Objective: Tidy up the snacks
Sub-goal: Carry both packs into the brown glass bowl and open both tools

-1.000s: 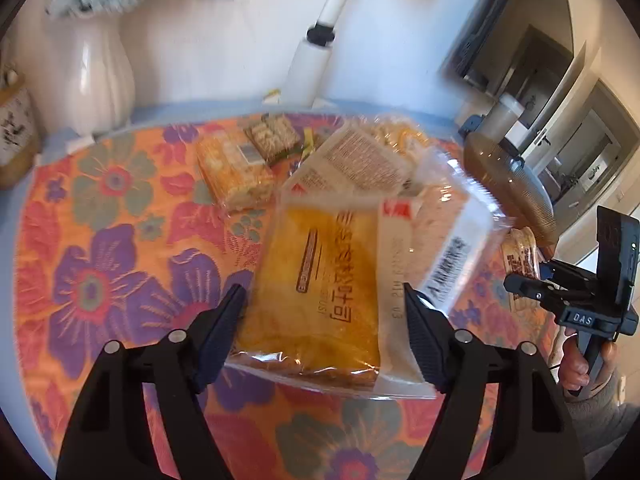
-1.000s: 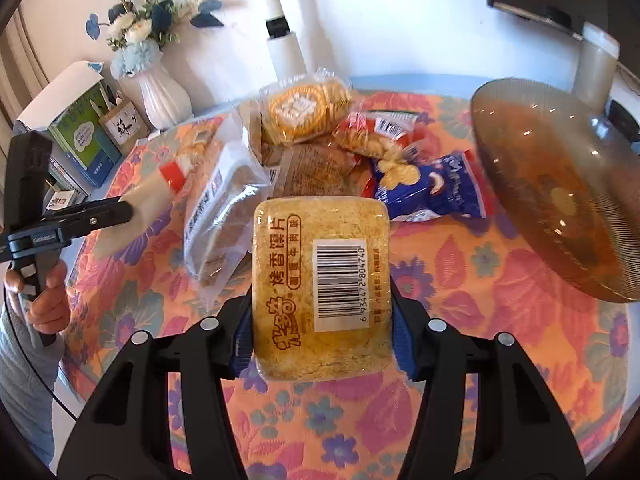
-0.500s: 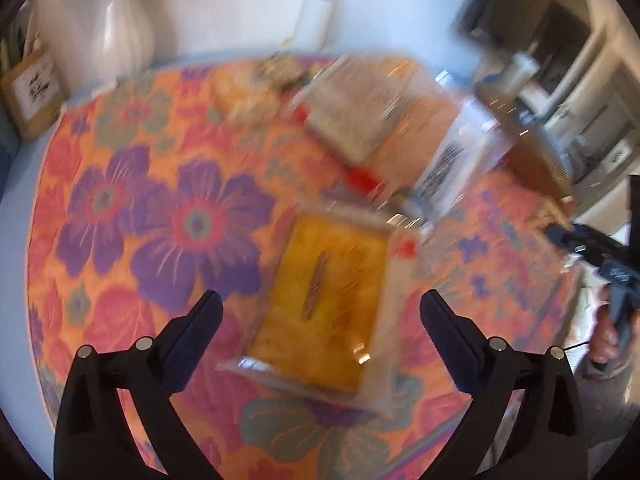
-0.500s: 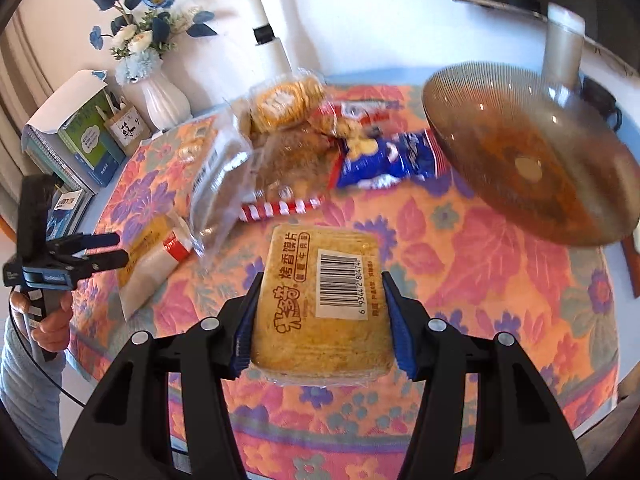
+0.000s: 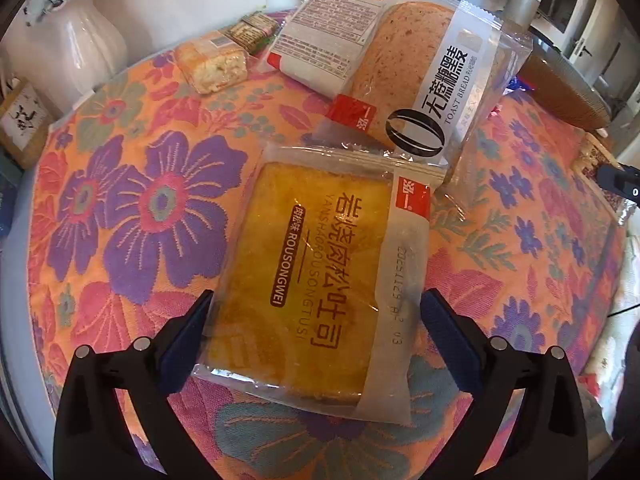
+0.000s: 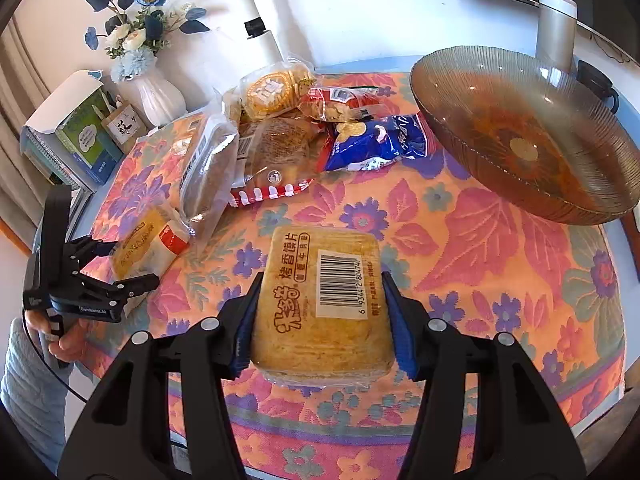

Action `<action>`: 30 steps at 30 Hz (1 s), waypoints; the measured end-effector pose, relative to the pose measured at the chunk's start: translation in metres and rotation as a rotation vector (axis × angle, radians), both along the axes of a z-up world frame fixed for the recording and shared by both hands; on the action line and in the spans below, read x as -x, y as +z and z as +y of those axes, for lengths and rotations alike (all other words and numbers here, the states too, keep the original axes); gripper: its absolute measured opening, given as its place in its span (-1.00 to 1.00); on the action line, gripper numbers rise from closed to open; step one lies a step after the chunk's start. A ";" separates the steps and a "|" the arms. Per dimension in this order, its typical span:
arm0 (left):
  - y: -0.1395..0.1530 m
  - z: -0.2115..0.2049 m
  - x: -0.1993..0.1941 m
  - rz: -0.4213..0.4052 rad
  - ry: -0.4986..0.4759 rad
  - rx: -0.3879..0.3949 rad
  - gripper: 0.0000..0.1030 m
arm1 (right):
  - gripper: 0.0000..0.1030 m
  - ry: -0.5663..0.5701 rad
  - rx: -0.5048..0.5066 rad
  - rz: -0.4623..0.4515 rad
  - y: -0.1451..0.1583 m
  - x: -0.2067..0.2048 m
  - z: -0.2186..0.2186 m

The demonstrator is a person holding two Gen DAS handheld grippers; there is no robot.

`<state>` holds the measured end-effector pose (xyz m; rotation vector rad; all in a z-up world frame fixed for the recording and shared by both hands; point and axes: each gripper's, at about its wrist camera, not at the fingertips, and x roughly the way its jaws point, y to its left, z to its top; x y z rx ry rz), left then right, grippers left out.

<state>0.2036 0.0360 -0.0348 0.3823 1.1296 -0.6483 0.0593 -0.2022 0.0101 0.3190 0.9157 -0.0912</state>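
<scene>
Left wrist view: the left gripper is closing its wide-spread jaws around the pork floss toast packet lying on the floral tablecloth, pads not pressing. The right gripper is clamping a baked bun-slice packet above the cloth.

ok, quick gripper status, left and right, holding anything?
Left gripper: closing, but fingers not pressing on the yellow toast pack, which lies on the tablecloth.
Right gripper: shut on the barcode snack pack.

Black gripper frames, silver screws, blue-padded fingers, grey ribbed sleeve
</scene>
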 end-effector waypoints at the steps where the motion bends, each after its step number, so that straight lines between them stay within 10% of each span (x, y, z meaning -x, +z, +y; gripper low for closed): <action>1: 0.001 -0.001 0.003 -0.020 0.004 -0.008 0.55 | 0.10 -0.003 0.000 -0.003 0.001 0.001 0.000; 10: 0.081 -0.002 0.033 -0.122 0.010 0.223 0.43 | 0.10 -0.053 0.031 -0.128 0.053 0.017 -0.024; 19: 0.173 -0.096 0.044 -0.160 -0.141 0.463 0.44 | 0.10 -0.211 0.061 -0.195 0.092 0.014 -0.101; 27: 0.162 -0.249 -0.013 -0.030 -0.172 0.505 0.43 | 0.10 -0.354 0.041 -0.129 0.073 -0.005 -0.188; 30: 0.148 -0.285 -0.027 0.008 -0.175 0.517 0.14 | 0.10 -0.388 0.031 -0.101 0.062 -0.011 -0.211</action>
